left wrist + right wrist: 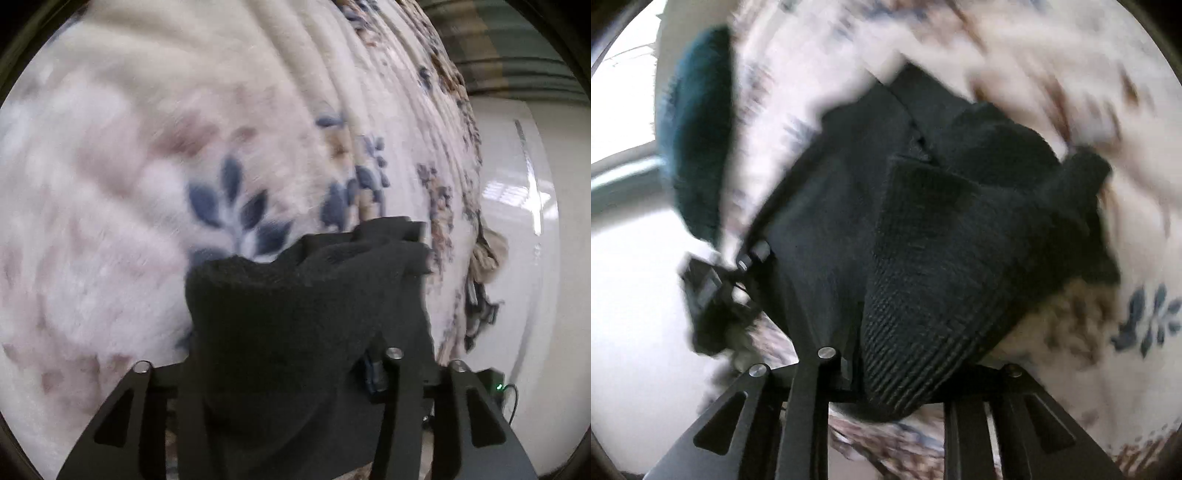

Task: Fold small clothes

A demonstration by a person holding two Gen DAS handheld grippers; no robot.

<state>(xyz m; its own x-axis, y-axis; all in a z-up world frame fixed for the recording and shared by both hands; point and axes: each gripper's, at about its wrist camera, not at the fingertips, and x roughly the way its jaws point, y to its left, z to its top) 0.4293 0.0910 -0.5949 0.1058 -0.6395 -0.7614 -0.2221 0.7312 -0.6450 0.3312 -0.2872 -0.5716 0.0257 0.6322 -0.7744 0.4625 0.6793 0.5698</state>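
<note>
A small black knit garment (pixel 295 314) hangs bunched over my left gripper (pixel 314 258), covering its fingers; the jaws look shut on the cloth. In the right wrist view the same black garment (pixel 923 258), with a ribbed cuff at the bottom, drapes over my right gripper (pixel 912 155), which is shut on it. The left gripper's body (pixel 713 288) shows at the left of the right wrist view. Both views are blurred by motion. The garment is held above a fluffy cream blanket.
The cream blanket with blue leaf prints (pixel 221 199) fills the background and shows in the right wrist view (pixel 1145 325). A dark teal cloth (pixel 698 133) lies at the left. White floor (pixel 535 258) lies beyond the blanket's fringed edge.
</note>
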